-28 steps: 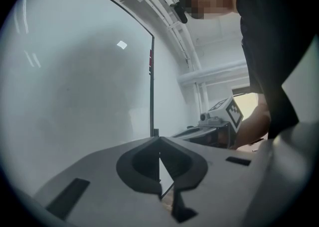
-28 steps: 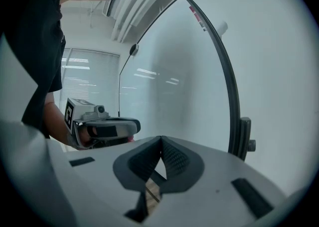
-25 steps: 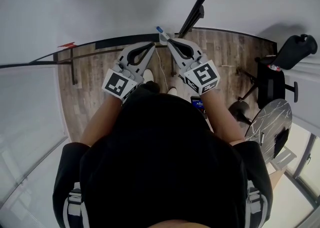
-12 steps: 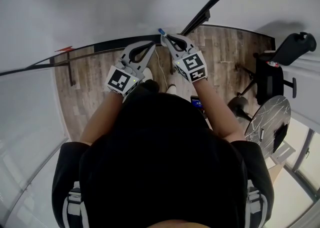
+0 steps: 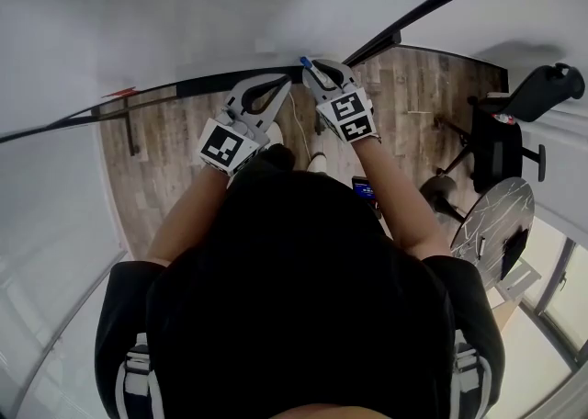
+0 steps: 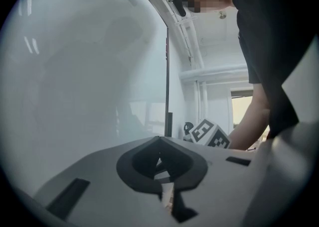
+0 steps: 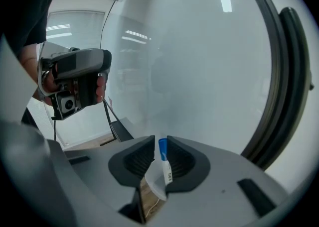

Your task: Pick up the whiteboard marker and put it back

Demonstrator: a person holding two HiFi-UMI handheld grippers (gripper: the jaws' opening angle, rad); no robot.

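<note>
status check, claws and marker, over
Left claw shut, empty. Right claw jaws just opened, whiteboard marker between them, not clamped. Whiteboard close ahead, nothing blocking seen.

Within a second, my right gripper (image 5: 313,69) tipped nose-down and slid in toward the dark ledge (image 5: 220,82) under the whiteboard. Its cube with square markers drew up and left in the head view, closer to my left gripper (image 5: 280,80). My right jaws, closed on the whiteboard marker (image 7: 163,154) a moment earlier, had just been opening. The marker now stood between them with a gap at its left side, close against the right pad. Its blue cap travelled rightward along the ledge with the gripper. My left gripper crept slightly up the head view. The black frame bar (image 5: 386,39) swung toward the top right corner.
</note>
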